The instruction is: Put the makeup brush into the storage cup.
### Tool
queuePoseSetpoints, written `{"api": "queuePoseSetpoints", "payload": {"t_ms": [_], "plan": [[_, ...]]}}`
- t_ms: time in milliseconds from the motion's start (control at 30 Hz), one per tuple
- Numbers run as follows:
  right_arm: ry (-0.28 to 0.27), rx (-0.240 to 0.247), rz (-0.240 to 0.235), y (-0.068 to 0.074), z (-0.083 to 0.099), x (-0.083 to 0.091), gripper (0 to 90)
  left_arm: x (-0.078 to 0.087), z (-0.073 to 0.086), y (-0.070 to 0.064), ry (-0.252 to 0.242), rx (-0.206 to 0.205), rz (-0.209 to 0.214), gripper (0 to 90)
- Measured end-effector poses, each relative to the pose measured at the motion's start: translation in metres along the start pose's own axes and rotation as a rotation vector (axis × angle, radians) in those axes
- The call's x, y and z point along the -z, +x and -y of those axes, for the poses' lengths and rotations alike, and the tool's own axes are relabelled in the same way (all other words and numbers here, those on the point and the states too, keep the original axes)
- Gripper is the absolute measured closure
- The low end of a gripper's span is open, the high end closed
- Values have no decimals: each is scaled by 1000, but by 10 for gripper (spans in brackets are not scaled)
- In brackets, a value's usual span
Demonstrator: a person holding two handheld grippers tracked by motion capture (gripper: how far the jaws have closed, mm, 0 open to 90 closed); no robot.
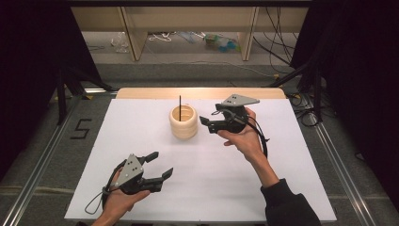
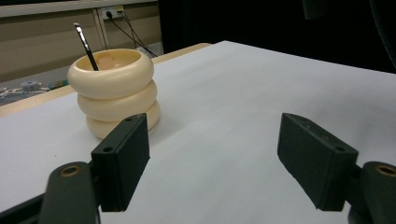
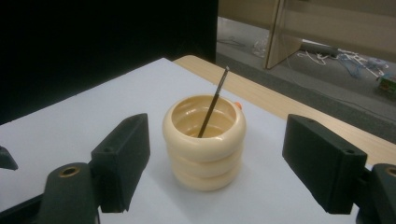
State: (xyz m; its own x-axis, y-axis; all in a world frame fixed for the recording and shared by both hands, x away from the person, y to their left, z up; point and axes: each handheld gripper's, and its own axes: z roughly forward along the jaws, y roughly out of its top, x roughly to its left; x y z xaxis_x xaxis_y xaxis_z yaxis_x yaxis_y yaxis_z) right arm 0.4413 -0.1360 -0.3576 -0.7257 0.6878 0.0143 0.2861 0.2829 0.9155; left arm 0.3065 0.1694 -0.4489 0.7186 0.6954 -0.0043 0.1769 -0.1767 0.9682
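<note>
Cream ribbed cup (image 1: 183,121) upright on white desk (image 1: 235,188), near middle of far edge; thin dark stick (image 1: 179,102) stands inside, leaning on rim (tip rises above cup). Right gripper (image 1: 205,122) held just right of cup, jaws apart, aimed at it. Left gripper (image 1: 160,165) near desk's near-left corner, jaws wide apart, nothing between them, well apart from cup.
</note>
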Motion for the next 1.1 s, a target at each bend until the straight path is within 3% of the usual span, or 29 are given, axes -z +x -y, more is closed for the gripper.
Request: {"api": "queuePoseSetpoints", "payload": {"t_ms": [700,733,767,800,1000,1100], "plan": [[21,-4,2,1,20,14,240,2,-2,0,-9,2,1,250],[16,-2,1,2,21,14,238,4,-2,3,24,-37,0,250],[24,0,-4,3,21,15,236,2,-2,1,-7,-1,3,249],[21,3,-1,3,22,15,236,2,-2,0,-10,3,3,248],[35,5,-4,4,28,23,235,2,-1,1,-5,4,-1,238],[34,-19,-7,5,32,27,235,1,-1,0,-8,13,-2,234]]}}
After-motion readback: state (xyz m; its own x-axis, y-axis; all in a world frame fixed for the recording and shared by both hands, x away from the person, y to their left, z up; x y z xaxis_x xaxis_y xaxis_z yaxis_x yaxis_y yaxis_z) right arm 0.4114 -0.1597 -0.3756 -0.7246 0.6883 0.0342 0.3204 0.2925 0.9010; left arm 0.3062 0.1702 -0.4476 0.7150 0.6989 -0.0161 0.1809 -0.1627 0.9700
